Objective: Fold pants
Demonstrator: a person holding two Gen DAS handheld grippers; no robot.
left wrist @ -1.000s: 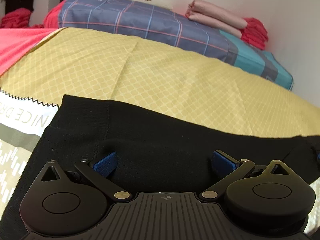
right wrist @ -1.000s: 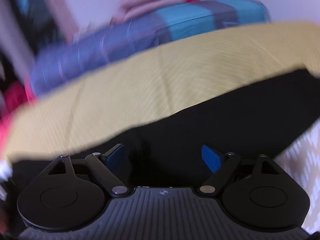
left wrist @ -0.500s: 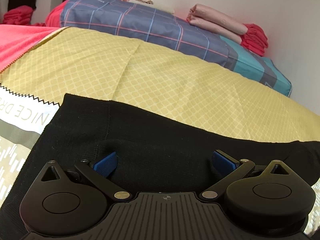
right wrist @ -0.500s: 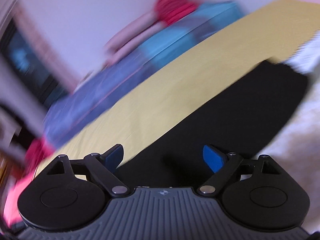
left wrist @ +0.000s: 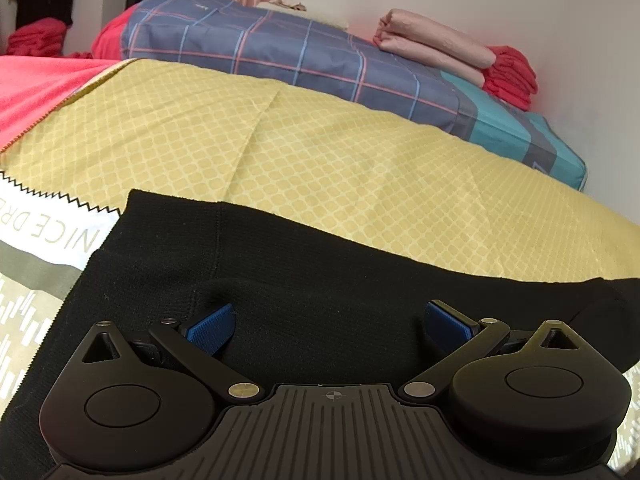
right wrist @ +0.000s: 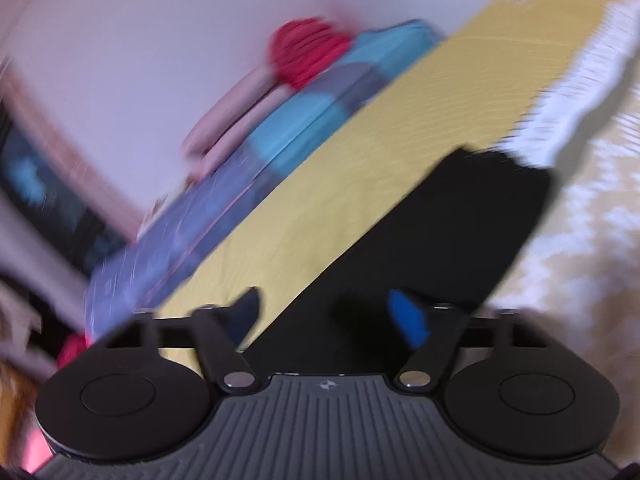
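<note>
Left gripper (left wrist: 332, 320): jaws spread wide, blue pads (left wrist: 210, 328) apart, low over the black pants (left wrist: 320, 280). Cloth lies between and under the fingers; a soft hump of it rises just past the left pad. Nothing pinched.

Pants lie flat across the near part of the yellow sheet (left wrist: 320, 152). Their far edge runs from left to right; the left corner overlaps a white printed band (left wrist: 48, 224) with a zigzag border.

Far side: plaid quilt (left wrist: 280, 52), pink folded cloth (left wrist: 432, 46) on it, red stack (left wrist: 510, 72) at its right end, against the wall. Red blanket (left wrist: 36, 88) at far left.

Right gripper (right wrist: 326, 316): view blurred and tilted. Jaws stand wide, nothing between them but cloth below. Its right pad (right wrist: 408, 316) is over the pants (right wrist: 440, 240); the left finger sits over the sheet (right wrist: 400, 160) just off the pants' edge. The pants' far end reaches a white fringe (right wrist: 576, 92). Quilt (right wrist: 192, 224) and red stack (right wrist: 308, 52) show far left, smeared.
</note>
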